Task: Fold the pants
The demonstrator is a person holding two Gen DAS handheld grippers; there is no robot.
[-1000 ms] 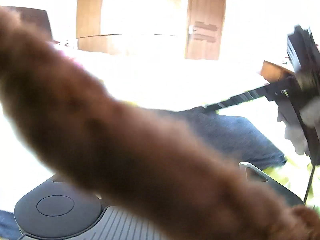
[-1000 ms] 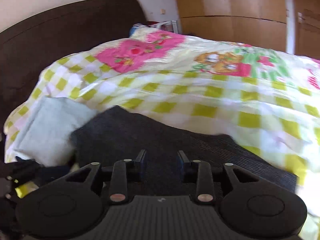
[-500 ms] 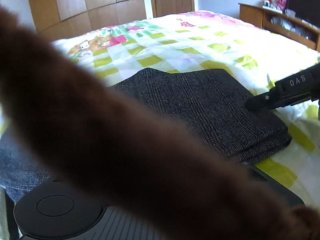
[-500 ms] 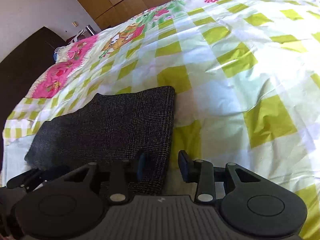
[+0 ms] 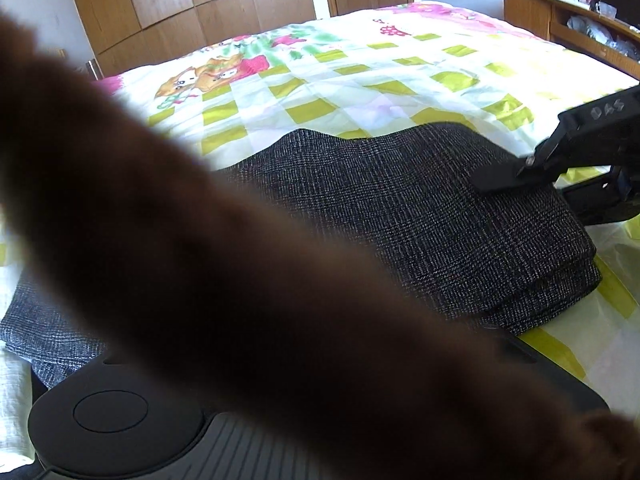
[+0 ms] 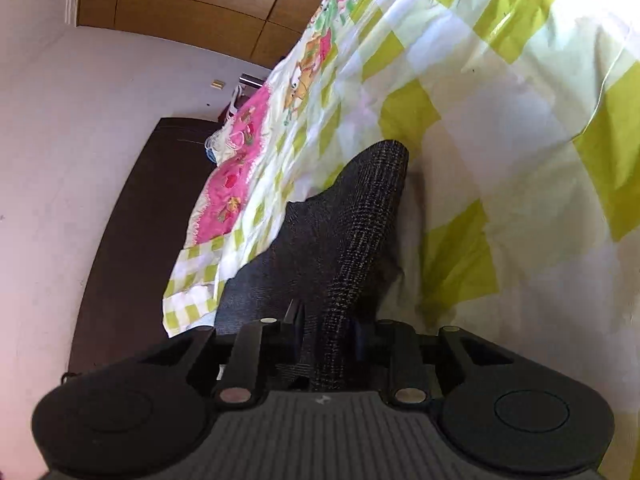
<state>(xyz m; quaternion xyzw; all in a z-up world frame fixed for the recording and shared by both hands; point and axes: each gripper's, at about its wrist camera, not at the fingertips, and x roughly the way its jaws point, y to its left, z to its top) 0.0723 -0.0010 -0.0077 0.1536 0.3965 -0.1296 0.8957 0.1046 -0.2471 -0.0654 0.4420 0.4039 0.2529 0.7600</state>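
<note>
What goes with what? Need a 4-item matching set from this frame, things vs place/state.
Things:
1. pants
2. right gripper
3. brown fuzzy sleeve
4. bedspread

Place/state:
A. blurred, crossing the left wrist view close to the lens
B. dark grey check, folded into a stack on the bed
C. yellow-green and white squares with cartoon prints
D. jaws on either side of a fold of the dark fabric

Pairs: 1-B, 2-D, 3-A, 4-C
</note>
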